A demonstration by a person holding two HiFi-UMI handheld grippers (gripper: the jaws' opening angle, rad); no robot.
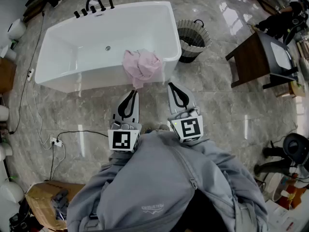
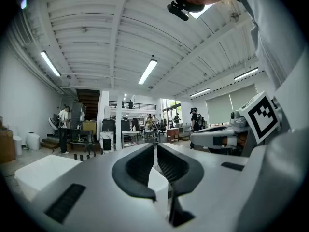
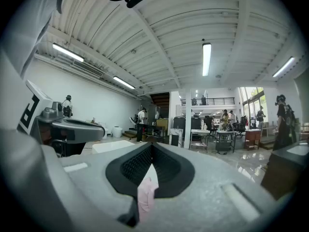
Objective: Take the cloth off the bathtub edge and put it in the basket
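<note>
a: head view first. where are we in the task?

b: right at the start, i'd say. the cloth (image 1: pixel 141 65) lies bunched and pink over the near edge of the bathtub (image 1: pixel 67 52), with neither gripper on it. the basket (image 1: pixel 203 41) stands on the floor just beside the bathtub's right-hand end. the left gripper (image 1: pixel 131 94) points at the cloth's hanging tip, near it but apart. the right gripper (image 1: pixel 172 87) sits further right, close to the bathtub wall and clear of the cloth.

a: left gripper view?

b: its jaws are together with nothing between them (the white in the slot under the tips i take for the bathtub beyond).

a: and the right gripper view?

b: jaws pressed together as well. a strip of pink shows in the slot below the tips. going by the head view, that's the cloth seen through the gap, not a grip.

a: so the next move?

b: my judgement: one gripper has to spread its jaws, go forward onto the bunched cloth and pinch a good fold. then it lifts the cloth clear of the edge and carries it right to the basket. the left gripper is nearer. the cloth looks limp, so a shallow pinch could let it slide into the bathtub.
</note>
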